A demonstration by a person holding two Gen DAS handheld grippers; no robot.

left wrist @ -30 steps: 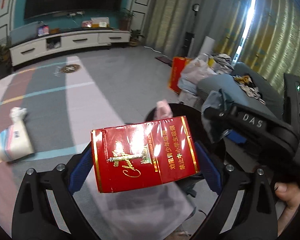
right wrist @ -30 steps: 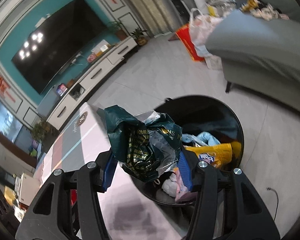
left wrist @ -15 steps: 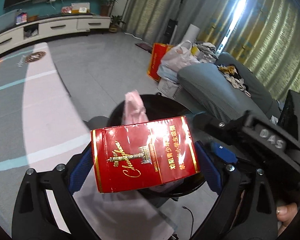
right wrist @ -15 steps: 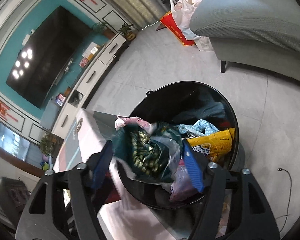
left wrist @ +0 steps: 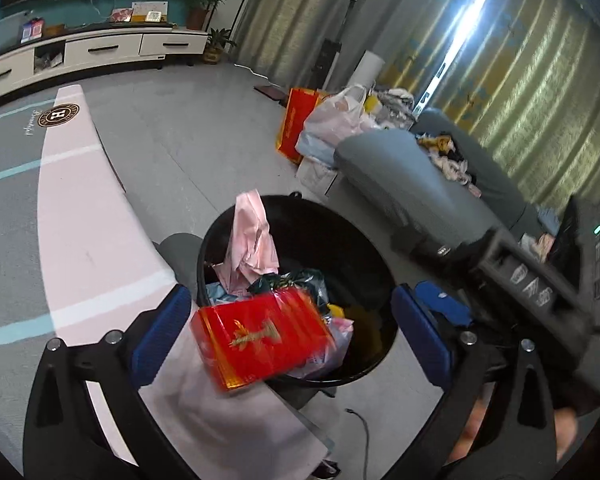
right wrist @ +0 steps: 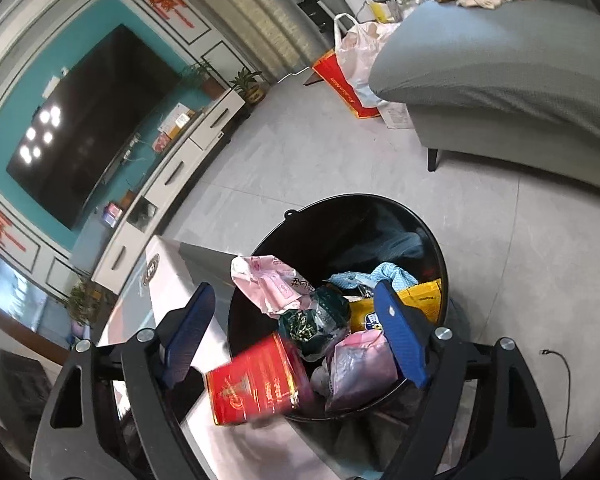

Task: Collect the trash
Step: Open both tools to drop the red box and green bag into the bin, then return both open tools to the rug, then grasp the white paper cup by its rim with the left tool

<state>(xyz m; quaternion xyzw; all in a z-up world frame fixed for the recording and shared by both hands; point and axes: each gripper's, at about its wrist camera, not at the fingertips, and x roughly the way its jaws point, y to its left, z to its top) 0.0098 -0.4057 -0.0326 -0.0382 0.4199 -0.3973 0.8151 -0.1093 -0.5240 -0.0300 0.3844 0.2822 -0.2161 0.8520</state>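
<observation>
Two grippers, both spread wide, both empty.

Left wrist view: left gripper [left wrist: 290, 332] hovering above black bin [left wrist: 380, 248], pads [left wrist: 162, 330] far apart, nothing clamped. Red cigarette carton [left wrist: 260, 334] blurred, loose between the pads but touching neither, sitting over the near-left rim of the bin. Long axis roughly left-right, tilted. Looks mid-drop; cannot tell whether it lands inside or catches the rim. Inside bin: pink wrapper [left wrist: 252, 236] sticking up at far left, dark green foil bag [left wrist: 290, 282] just beyond the carton. Right gripper body at right edge, jaws not readable here. Pale pink mat [left wrist: 84, 216] left of bin, grey tile floor [left wrist: 188, 140] beyond, grey sofa [left wrist: 400, 172] far right, white TV cabinet [left wrist: 100, 50] at far wall.

Right wrist view: right gripper [right wrist: 296, 340] also over the bin [right wrist: 432, 240], pads [right wrist: 400, 340] wide, holding nothing. Green foil bag [right wrist: 312, 320] already lying in the bin, below and between the pads. Carton [right wrist: 256, 380] near-left, straddling the rim line, closer to the left pad. Yellow snack bag [right wrist: 416, 298] and blue cloth [right wrist: 388, 274] at right side of bin. Cable [right wrist: 562, 380] on floor at right, clear of bin.

Judgement: if carton hangs on rim, left gripper nearer for a nudge rightward and inward. Bin fairly full; overflow risk.
</observation>
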